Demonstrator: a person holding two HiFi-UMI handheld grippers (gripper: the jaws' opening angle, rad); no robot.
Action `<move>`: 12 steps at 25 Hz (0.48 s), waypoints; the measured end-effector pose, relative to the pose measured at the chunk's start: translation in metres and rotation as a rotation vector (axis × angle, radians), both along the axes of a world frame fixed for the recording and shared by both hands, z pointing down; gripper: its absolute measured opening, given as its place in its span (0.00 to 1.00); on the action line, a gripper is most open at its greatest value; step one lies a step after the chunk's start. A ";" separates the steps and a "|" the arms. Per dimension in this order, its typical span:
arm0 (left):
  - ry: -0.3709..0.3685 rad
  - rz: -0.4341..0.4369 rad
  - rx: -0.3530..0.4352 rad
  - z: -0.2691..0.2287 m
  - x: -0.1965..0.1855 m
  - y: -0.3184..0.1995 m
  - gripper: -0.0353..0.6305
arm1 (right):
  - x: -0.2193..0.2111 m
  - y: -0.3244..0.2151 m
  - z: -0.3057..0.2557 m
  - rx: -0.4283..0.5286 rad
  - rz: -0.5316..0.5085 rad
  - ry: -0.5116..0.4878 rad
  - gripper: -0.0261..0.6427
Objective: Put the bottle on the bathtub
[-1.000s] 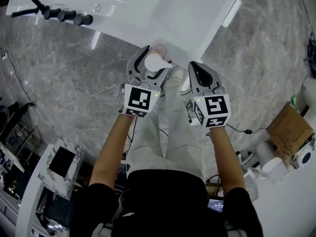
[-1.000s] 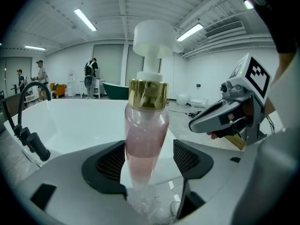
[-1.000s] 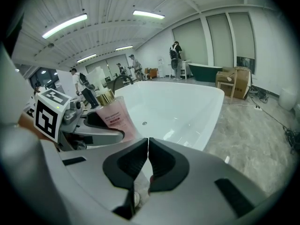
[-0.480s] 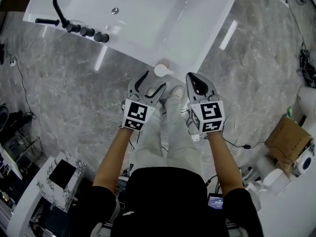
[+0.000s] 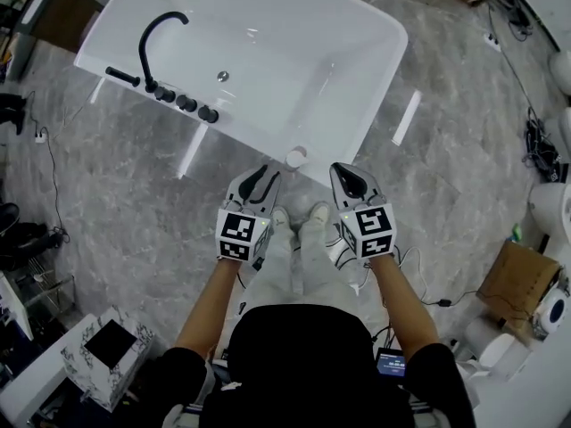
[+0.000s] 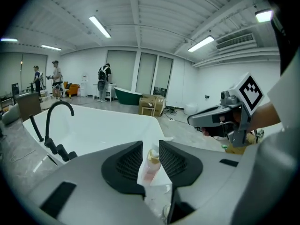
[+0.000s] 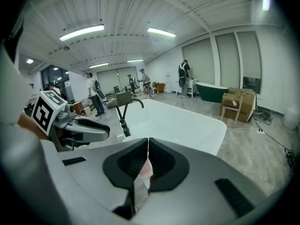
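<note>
The bottle (image 5: 296,158), pale pink with a white cap, stands upright on the near rim of the white bathtub (image 5: 376,96). My left gripper (image 5: 261,179) is open, a short way back from the bottle and to its left, holding nothing. In the left gripper view the bottle (image 6: 151,163) shows through the gap beyond the open left gripper (image 6: 151,147). My right gripper (image 5: 351,177) is shut and empty, to the right of the bottle. In the right gripper view the right gripper (image 7: 148,145) has its jaws pressed together.
A black curved faucet (image 5: 157,27) and a row of black knobs (image 5: 184,103) sit on the tub's left rim. The floor is grey marble. A cardboard box (image 5: 518,275) lies at the right and a marble-patterned box (image 5: 108,360) at the lower left. The person's feet (image 5: 299,220) are between the grippers.
The left gripper has let go of the bottle on the tub rim and drawn back. Both grippers sit farther from the tub, and the view takes in more of it.
</note>
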State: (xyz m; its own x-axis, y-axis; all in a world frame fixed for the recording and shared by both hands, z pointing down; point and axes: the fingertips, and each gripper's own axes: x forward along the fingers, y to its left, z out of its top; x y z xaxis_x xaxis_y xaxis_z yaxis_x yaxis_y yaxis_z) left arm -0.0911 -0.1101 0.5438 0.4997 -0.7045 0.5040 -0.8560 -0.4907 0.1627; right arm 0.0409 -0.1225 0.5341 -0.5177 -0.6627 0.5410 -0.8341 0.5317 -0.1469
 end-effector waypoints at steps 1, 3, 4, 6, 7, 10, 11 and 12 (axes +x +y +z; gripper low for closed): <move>0.006 -0.011 0.009 -0.011 -0.001 -0.001 0.23 | 0.001 -0.001 -0.009 0.012 0.001 -0.001 0.08; 0.008 -0.031 0.037 -0.033 -0.003 -0.003 0.19 | 0.003 -0.003 -0.028 0.038 0.003 -0.002 0.08; 0.008 -0.040 0.055 -0.044 -0.003 -0.005 0.16 | 0.004 -0.005 -0.038 0.053 0.004 -0.002 0.08; 0.014 -0.046 0.089 -0.066 -0.001 -0.008 0.13 | 0.006 -0.010 -0.058 0.087 0.004 0.000 0.08; 0.019 -0.044 0.103 -0.076 0.001 -0.008 0.11 | 0.007 -0.011 -0.068 0.105 0.004 0.000 0.08; 0.049 -0.031 0.132 -0.108 0.009 -0.007 0.09 | 0.011 -0.012 -0.100 0.150 0.009 -0.001 0.07; 0.059 -0.029 0.143 -0.119 0.012 -0.007 0.09 | 0.013 -0.013 -0.111 0.165 0.011 -0.003 0.07; 0.068 -0.027 0.156 -0.131 0.015 -0.009 0.08 | 0.014 -0.014 -0.122 0.179 0.013 -0.007 0.08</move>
State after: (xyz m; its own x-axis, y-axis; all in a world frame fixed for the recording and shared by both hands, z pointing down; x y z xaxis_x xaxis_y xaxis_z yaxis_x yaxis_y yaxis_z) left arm -0.0762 -0.1186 0.4132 0.5088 -0.7850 0.3533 -0.8588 -0.4916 0.1444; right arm 0.0552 -0.1362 0.4125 -0.5117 -0.7548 0.4105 -0.8403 0.5392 -0.0562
